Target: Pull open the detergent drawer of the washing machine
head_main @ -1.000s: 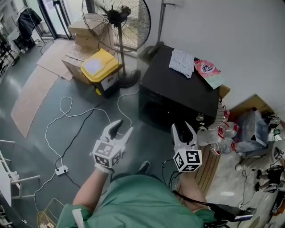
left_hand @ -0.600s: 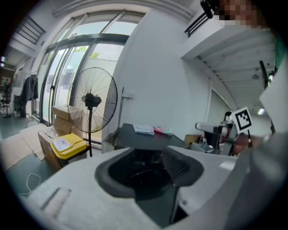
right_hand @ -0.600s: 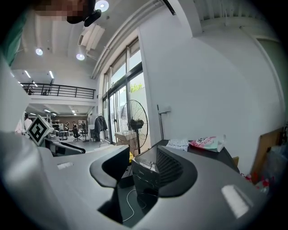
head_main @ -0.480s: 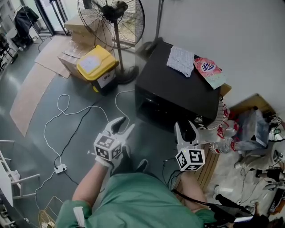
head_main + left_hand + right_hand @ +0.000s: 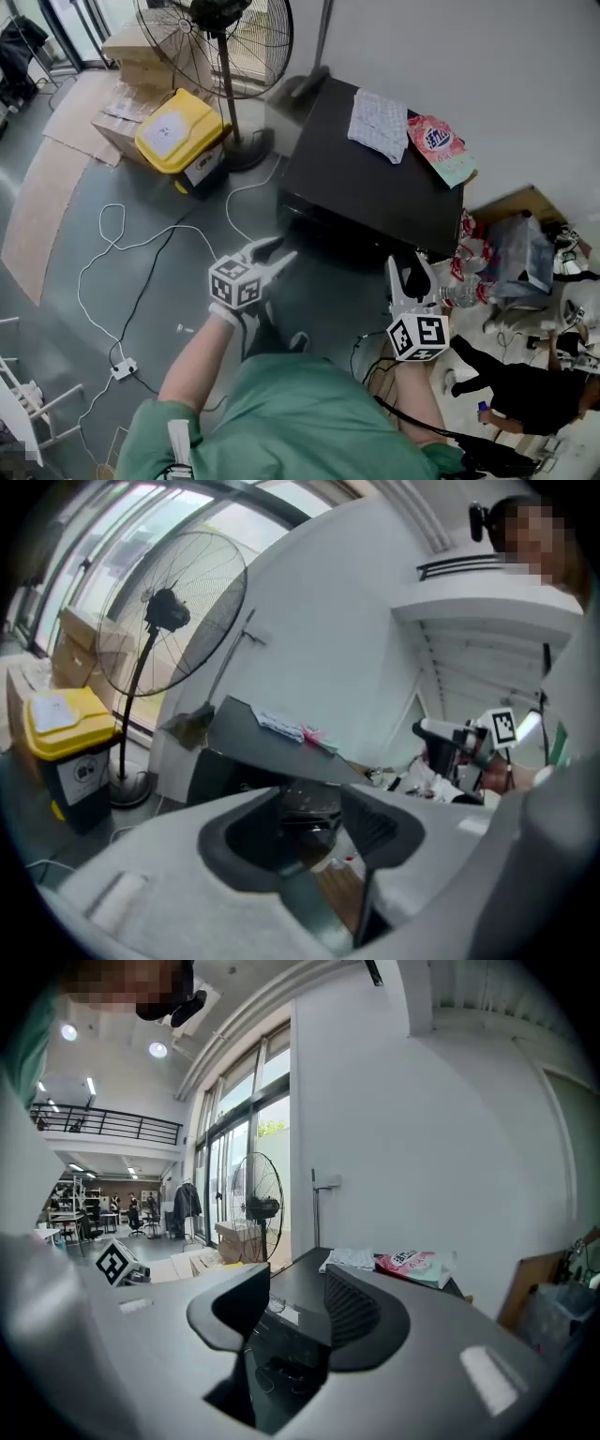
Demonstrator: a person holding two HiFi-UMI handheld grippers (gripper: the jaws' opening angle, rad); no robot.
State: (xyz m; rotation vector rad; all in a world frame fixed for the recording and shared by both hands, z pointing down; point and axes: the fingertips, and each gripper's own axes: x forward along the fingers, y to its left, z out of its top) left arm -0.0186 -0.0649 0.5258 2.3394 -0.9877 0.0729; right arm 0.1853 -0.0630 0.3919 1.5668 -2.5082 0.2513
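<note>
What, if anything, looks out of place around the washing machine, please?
A white cable sprawls in loose loops across the floor left of the washing machine, a possible trip hazard. Nothing looks spilled or damaged.

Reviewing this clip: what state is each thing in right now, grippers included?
left gripper: open, empty
right gripper: open, empty
washing machine: no drawer sticking out of its front
yellow bin: lid shut
fan: upright
cloth: lying on the washing machine's top
pink pouch: lying flat beside the cloth
</note>
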